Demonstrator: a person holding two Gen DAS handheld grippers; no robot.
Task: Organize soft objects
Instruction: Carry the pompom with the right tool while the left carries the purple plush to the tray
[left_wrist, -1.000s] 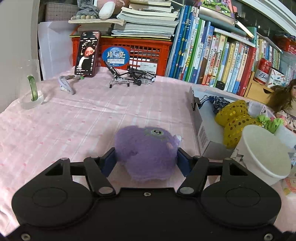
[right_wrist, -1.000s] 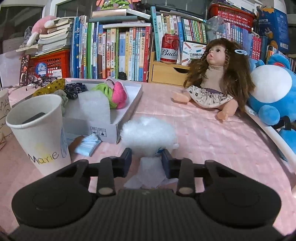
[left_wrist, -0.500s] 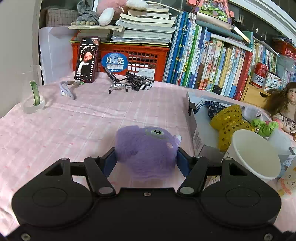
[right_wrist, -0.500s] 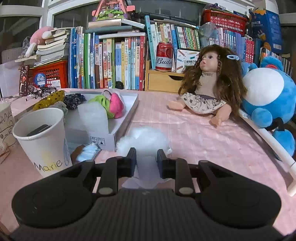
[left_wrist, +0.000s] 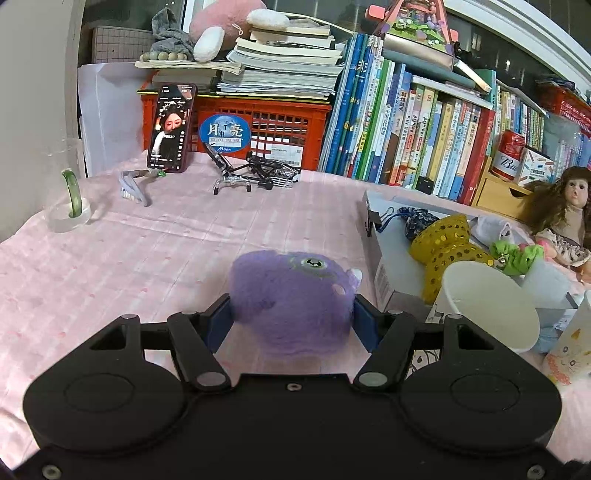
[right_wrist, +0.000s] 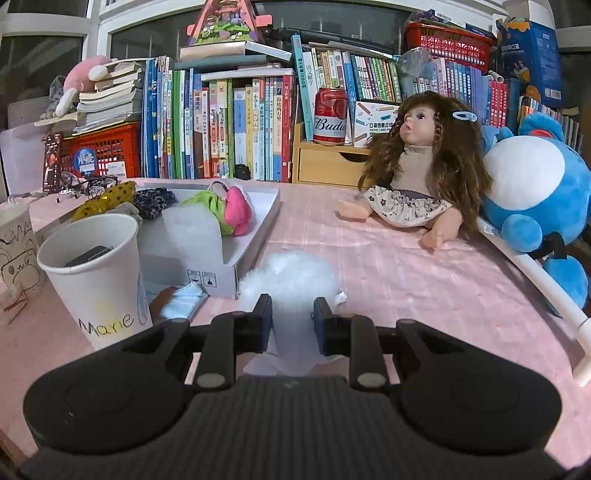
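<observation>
Two grippers each pinch a soft toy above a table under a pink cloth (left_wrist: 110, 258). In the left wrist view, going left to right, a glass stand with a green ring (left_wrist: 70, 199) sits near the cloth's far left edge, a phone (left_wrist: 171, 127) leans on a red crate (left_wrist: 258, 122) at the far side, and a broad stretch of bare cloth lies between these and the left gripper (left_wrist: 291, 319). Its blue pads press into both sides of a purple plush toy (left_wrist: 291, 295), jaws held fairly wide around its bulk. Just right of it stands the near wall of a white cardboard box (left_wrist: 388, 288), with a yellow sequined piece (left_wrist: 443, 240) inside and a white paper cup (left_wrist: 487, 306) at its near corner. In the right wrist view, the cup labelled Marie (right_wrist: 96, 277) stands near left, the same box (right_wrist: 218, 273) behind it holding a green and pink soft item (right_wrist: 221, 210). The right gripper (right_wrist: 291, 317) has its jaws drawn close, squeezing a white fluffy toy (right_wrist: 295, 273) just off the box's near right corner. Right of it runs open pink cloth, bounded far by a doll (right_wrist: 413, 177) and at the right edge by a blue plush (right_wrist: 535, 192) and a white rail (right_wrist: 535, 273).
</observation>
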